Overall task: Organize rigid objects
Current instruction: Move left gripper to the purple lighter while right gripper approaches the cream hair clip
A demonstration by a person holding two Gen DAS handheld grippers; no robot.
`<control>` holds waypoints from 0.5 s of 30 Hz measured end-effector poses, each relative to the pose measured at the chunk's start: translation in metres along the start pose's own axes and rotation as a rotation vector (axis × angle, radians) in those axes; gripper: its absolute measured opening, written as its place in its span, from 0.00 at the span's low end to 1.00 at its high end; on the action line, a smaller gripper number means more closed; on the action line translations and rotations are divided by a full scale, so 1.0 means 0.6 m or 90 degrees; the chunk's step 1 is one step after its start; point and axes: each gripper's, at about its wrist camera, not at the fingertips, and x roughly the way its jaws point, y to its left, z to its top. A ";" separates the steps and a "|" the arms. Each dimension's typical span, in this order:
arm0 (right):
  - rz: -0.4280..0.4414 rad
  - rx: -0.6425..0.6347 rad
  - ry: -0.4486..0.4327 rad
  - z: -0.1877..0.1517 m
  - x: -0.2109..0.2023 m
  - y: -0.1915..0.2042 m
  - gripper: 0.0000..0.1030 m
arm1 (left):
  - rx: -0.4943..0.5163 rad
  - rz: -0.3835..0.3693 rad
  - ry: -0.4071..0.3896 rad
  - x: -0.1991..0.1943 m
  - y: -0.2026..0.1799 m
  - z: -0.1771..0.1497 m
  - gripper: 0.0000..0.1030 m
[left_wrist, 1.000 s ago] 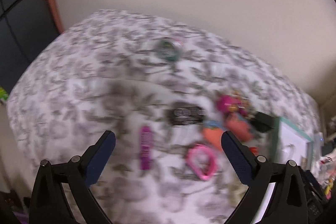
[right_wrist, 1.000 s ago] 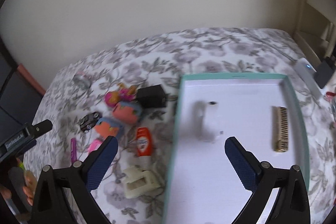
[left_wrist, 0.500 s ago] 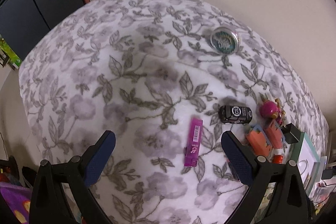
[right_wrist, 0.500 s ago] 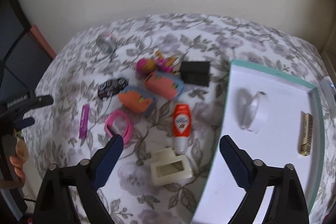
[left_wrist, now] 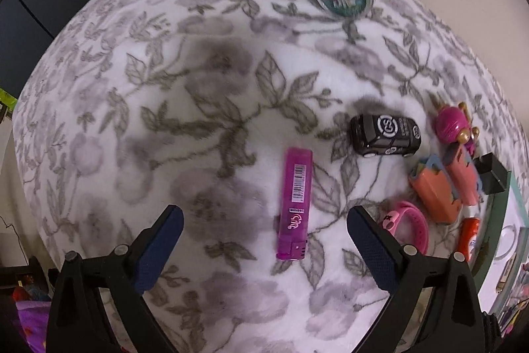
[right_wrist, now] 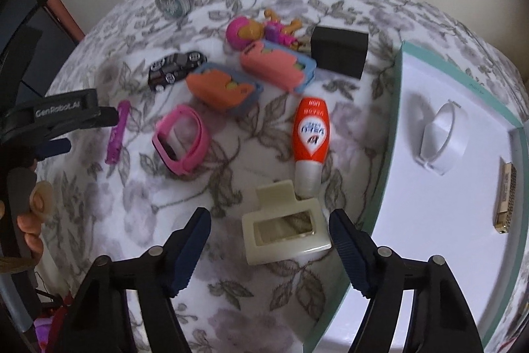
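My left gripper (left_wrist: pixel 263 217) is open, low over the floral cloth, with a purple lighter (left_wrist: pixel 295 202) lying between its fingers. A black toy car (left_wrist: pixel 385 134) sits beyond, to the right. My right gripper (right_wrist: pixel 269 225) is open around a cream hair claw (right_wrist: pixel 284 229), which lies on the cloth. An orange-and-white bottle (right_wrist: pixel 310 138) lies just beyond it. A teal-rimmed white tray (right_wrist: pixel 393 134) on the right holds a clear tape ring (right_wrist: pixel 443 134) and a gold harmonica (right_wrist: pixel 504 197). The left gripper (right_wrist: pixel 62 121) also shows at the left edge by the lighter (right_wrist: pixel 117 131).
A pink watch band (right_wrist: pixel 182 139), two orange-and-blue toy cases (right_wrist: pixel 224 86), a pink doll (right_wrist: pixel 251 30), a black box (right_wrist: pixel 340 50) and a round tin (right_wrist: pixel 172 0) lie on the cloth. The wall is behind. The bed edge drops off at left and front.
Both grippers have moved down and closer to the cloth. The left has centred on the purple lighter. The right has swung left from the tray to the cream hair claw.
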 end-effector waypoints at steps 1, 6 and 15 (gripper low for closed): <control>-0.001 -0.001 0.005 -0.001 0.004 0.000 0.74 | 0.001 0.000 0.003 0.004 -0.001 0.000 0.91; -0.013 -0.004 0.024 -0.006 0.023 0.000 0.68 | -0.008 -0.006 0.027 0.033 0.000 -0.001 0.76; -0.061 -0.054 0.027 -0.010 0.031 0.018 0.67 | 0.001 0.010 0.017 0.051 -0.004 -0.001 0.73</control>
